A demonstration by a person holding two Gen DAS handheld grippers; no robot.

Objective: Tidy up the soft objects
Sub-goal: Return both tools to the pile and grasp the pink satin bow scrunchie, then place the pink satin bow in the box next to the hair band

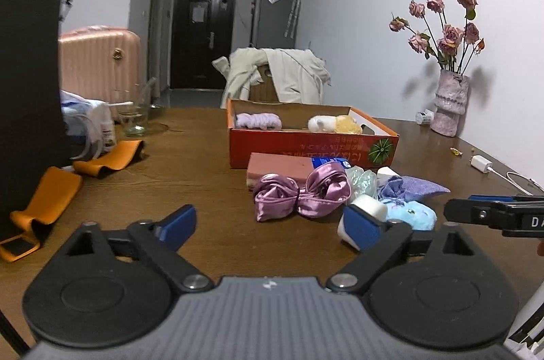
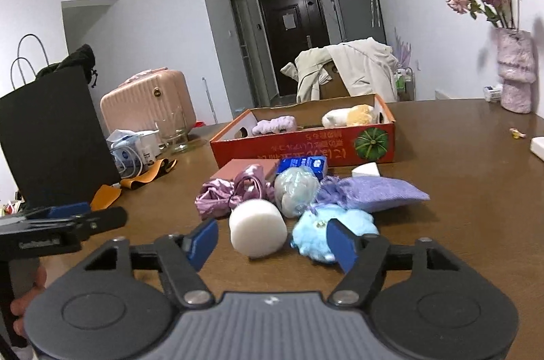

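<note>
Both my hand-held grippers, left & right, jaws apart, nothing held; white sponge centre frame btwn right fingers, on bench.

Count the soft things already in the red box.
2. A pale purple scrunchie lies at the left end of the red box, and a white and yellow plush at the right end. The near wall may hide more.

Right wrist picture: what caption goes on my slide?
Open right gripper faces a white sponge and soft things before a red box.
</note>
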